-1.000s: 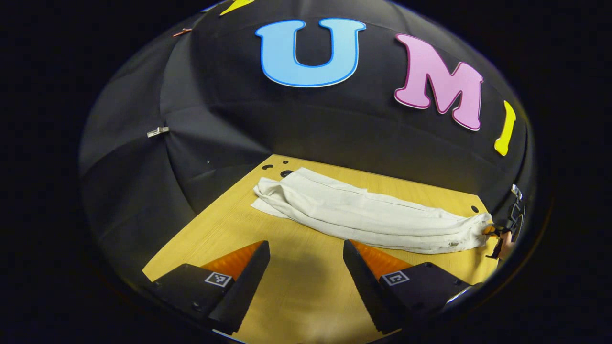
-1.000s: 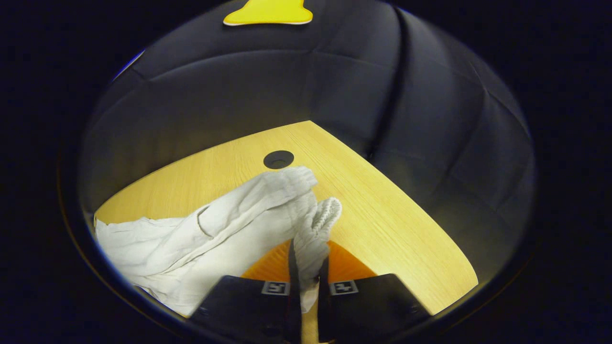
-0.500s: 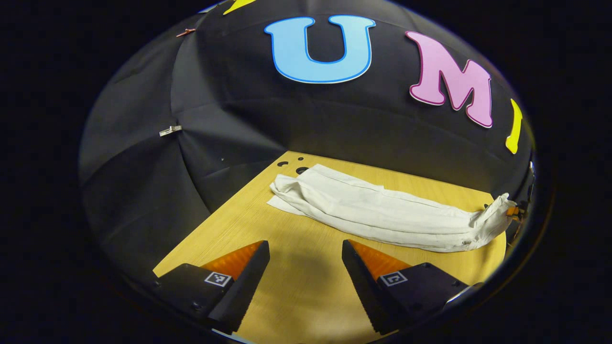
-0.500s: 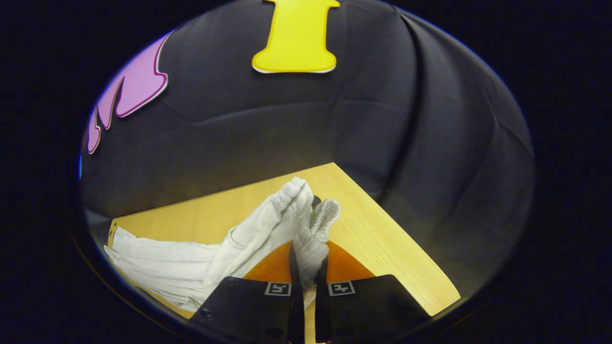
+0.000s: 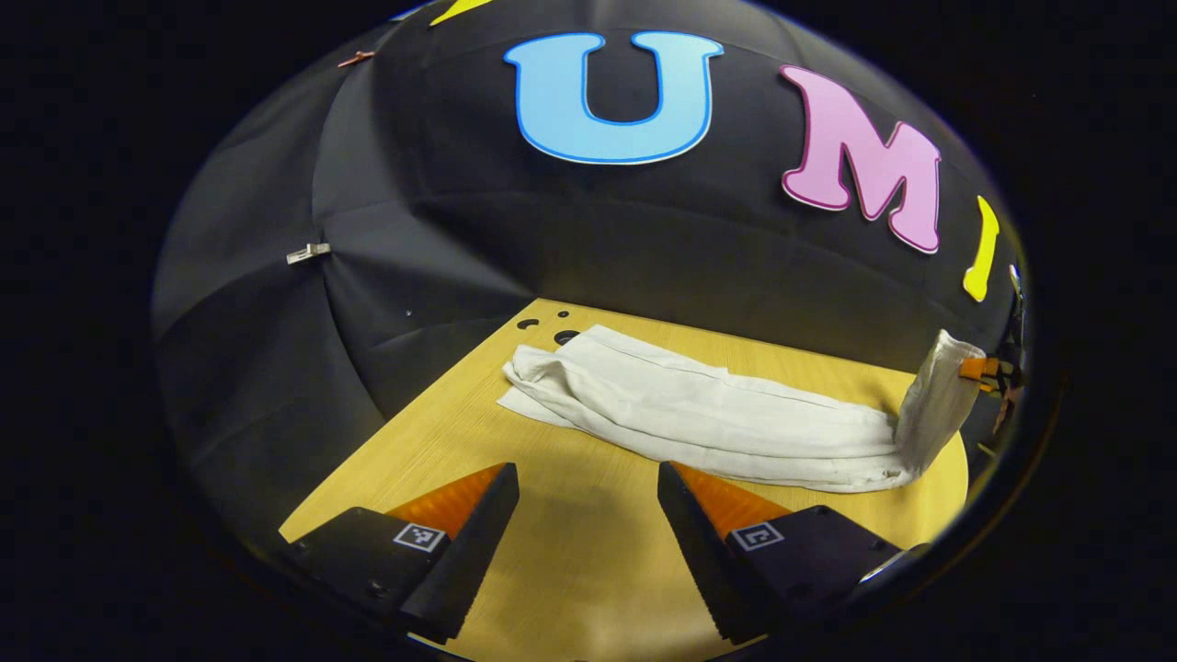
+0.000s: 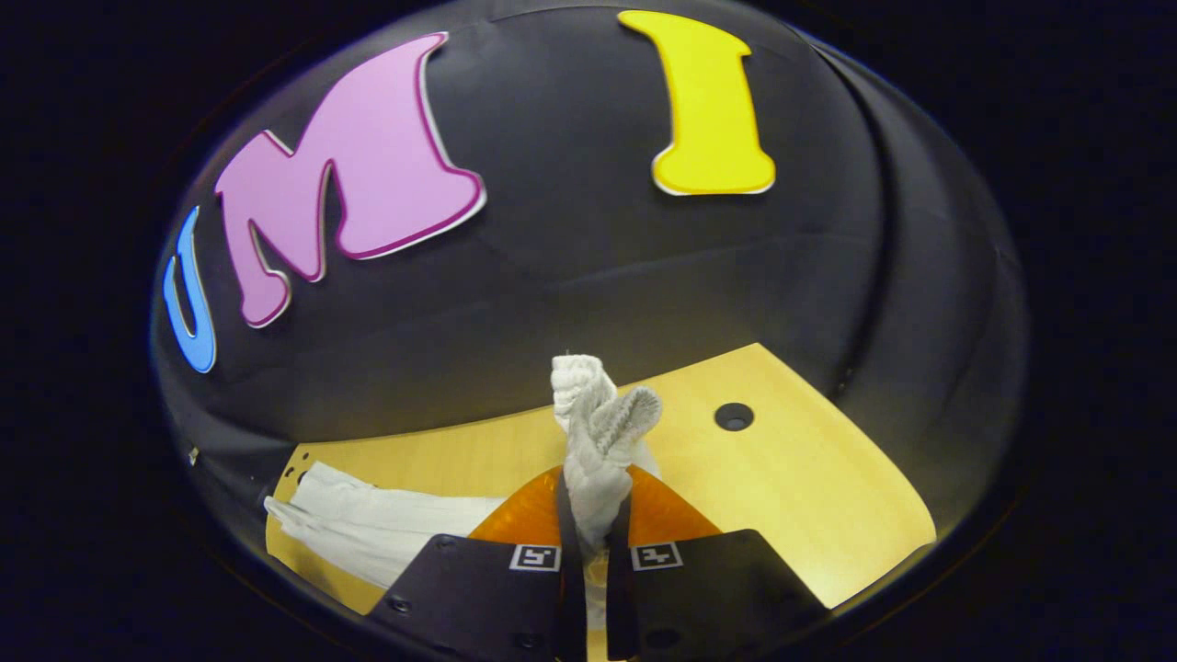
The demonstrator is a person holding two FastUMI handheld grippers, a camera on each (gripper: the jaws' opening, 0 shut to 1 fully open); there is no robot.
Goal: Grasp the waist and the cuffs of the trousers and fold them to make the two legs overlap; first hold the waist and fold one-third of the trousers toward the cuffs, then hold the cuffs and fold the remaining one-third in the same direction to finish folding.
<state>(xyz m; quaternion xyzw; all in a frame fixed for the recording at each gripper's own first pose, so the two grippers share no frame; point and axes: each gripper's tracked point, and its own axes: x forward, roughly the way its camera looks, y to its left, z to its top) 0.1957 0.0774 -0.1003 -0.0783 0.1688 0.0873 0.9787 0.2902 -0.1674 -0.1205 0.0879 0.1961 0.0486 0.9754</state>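
Now my right gripper (image 6: 588, 542) pinches the trousers' (image 5: 699, 414) waist (image 6: 598, 432), lifted; next carry it toward cuffs (image 5: 542, 363). Left gripper (image 5: 588, 515) spread, idle.

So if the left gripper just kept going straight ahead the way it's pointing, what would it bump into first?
Probably the white trousers lying across the table. The open left gripper has bare wood ahead until then, though depth is hard to judge.

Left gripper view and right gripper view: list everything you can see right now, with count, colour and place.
trousers: one, white, lying lengthwise on the table; waist end lifted at the right.
table: one, light wood, with round holes near the far corners.
clip: one, pale, on the black booth wall.
left gripper: one, open, over bare table in front of the trousers.
right gripper: one, shut on the trousers' bunched waistband.
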